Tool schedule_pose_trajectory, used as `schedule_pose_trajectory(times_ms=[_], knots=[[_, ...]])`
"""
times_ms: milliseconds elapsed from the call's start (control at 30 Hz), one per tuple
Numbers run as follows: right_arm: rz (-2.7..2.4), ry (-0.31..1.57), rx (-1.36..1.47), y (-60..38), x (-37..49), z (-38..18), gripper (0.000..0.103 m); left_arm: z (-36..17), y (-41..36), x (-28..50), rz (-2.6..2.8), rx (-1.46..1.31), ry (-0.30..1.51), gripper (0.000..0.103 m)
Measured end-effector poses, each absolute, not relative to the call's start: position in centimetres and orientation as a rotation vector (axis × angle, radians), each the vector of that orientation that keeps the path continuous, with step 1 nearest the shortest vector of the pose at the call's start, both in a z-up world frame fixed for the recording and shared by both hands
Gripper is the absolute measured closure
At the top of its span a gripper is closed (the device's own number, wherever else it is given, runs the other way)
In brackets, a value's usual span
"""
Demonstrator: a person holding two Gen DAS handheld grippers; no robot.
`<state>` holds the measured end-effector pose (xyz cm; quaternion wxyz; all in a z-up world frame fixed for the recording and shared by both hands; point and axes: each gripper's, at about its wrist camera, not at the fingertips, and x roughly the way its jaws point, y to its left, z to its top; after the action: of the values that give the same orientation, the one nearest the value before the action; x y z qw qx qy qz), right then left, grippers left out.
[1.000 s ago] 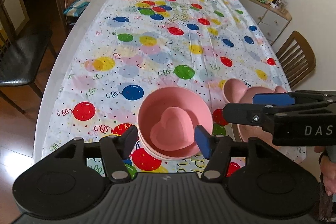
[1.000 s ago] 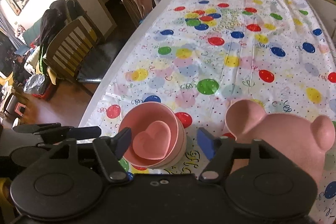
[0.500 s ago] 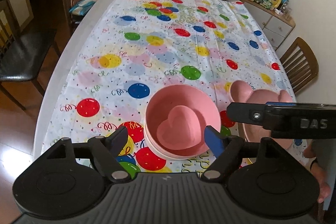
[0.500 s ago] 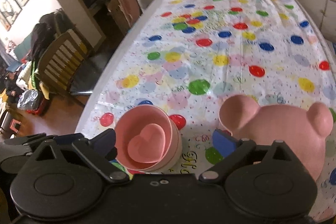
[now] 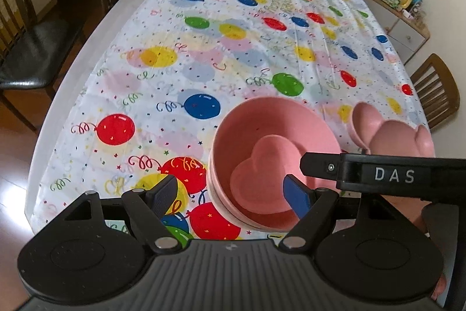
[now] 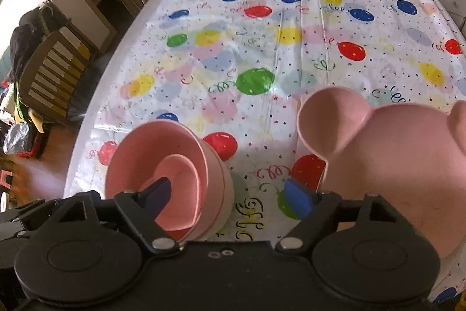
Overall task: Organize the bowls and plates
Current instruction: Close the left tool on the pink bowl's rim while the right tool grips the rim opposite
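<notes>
Heart-shaped dish (image 5: 263,165) nested in stacked pink bowls (image 5: 273,142) near table edge, bear-shaped plate (image 6: 393,165) alongside. Left gripper (image 5: 230,196) spread wide, empty, straddling rim. Right gripper (image 6: 230,196) just narrowing, gripping nothing.

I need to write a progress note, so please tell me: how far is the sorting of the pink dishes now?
Done: the heart dish sits nested inside the stacked round bowls. In hand: nothing is held; the left claw and right claw are both open, straddling the stack's walls. Left: the bear-shaped plate lies apart beside the stack, not yet joined to it.
</notes>
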<state>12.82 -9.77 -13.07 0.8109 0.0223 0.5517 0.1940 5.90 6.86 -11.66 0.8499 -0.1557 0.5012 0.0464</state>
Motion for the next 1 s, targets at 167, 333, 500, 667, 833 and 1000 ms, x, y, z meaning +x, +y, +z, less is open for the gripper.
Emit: schedule_pose_trajectory(times_ms=[167, 333, 500, 667, 833, 1000], knots=[[0.411, 1.206, 0.044, -9.2, 13.5, -14.0, 0.031, -12.8, 7.3, 6.2, 0.107, -0.371, 1.08, 0.024], [0.405, 1.233, 0.029, -8.6, 13.7, -14.8, 0.04, -13.7, 7.5, 6.3, 0.115, -0.409, 1.103, 0.025], [0.408, 1.258, 0.023, -8.2, 13.8, -15.4, 0.049, -14.1, 7.5, 6.3, 0.122, -0.422, 1.115, 0.03], [0.414, 1.263, 0.021, -7.9, 13.9, -15.6, 0.055, -14.4, 7.6, 6.4, 0.128, -0.439, 1.122, 0.042], [0.422, 1.263, 0.031, -7.9, 14.0, -15.6, 0.066, -14.3, 7.7, 6.6, 0.134, -0.437, 1.118, 0.056], [0.438, 1.266, 0.03, -7.8, 13.9, -15.4, 0.074, -14.3, 7.7, 6.8, 0.119, -0.443, 1.119, 0.073]])
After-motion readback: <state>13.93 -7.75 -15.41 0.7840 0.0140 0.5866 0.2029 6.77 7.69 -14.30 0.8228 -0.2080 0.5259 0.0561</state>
